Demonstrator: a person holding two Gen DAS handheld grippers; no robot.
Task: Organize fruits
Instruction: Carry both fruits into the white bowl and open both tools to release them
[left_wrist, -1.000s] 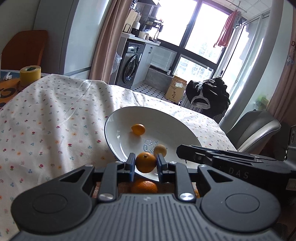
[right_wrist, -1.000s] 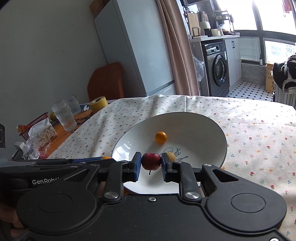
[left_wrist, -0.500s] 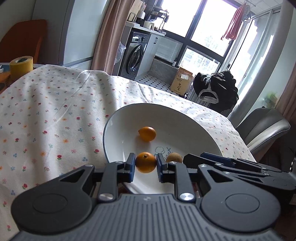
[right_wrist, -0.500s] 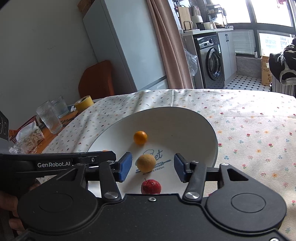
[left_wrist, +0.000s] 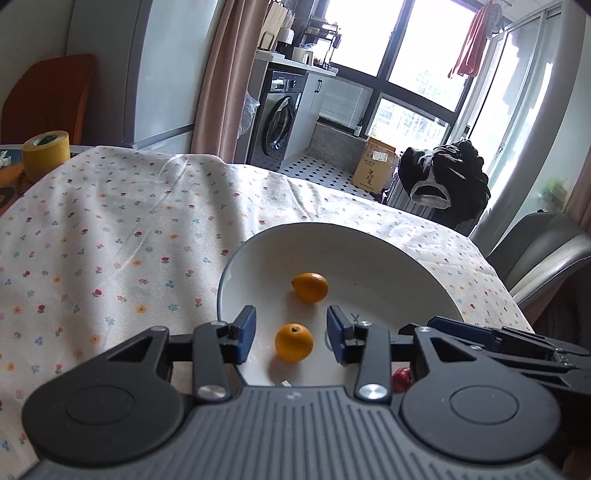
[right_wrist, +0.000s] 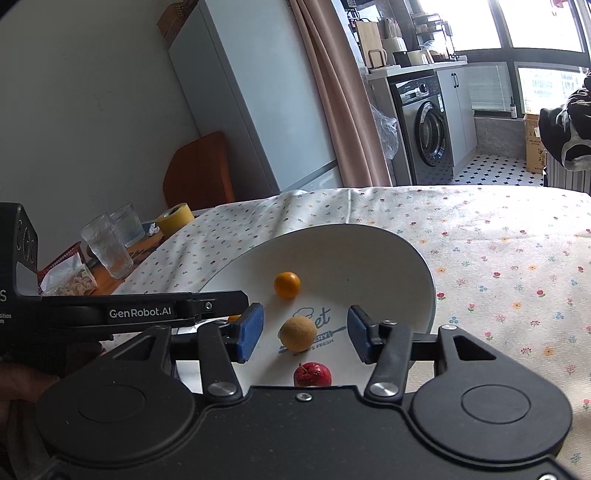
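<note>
Resting in the white plate (right_wrist: 406, 254): four fruits, both tools spread wide above.

right gripper (right_wrist: 304, 330): jaws wide apart, held nothing | plate (right_wrist: 369, 251): white, on flowery cloth (right_wrist: 498, 258) | in plate: orange (right_wrist: 287, 284) far back, tan fruit (right_wrist: 297, 335) in middle, red fruit (right_wrist: 312, 373) nearest | left gripper (right_wrist: 155, 312): black, at plate's left edge | glasses (right_wrist: 107, 251) and tape (right_wrist: 174, 219) far left

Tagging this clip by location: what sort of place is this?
Most likely a home dining area beside a kitchen or laundry nook: a table under a floral tablecloth holding a white plate of fruit, a washing machine and a fridge behind.
</note>
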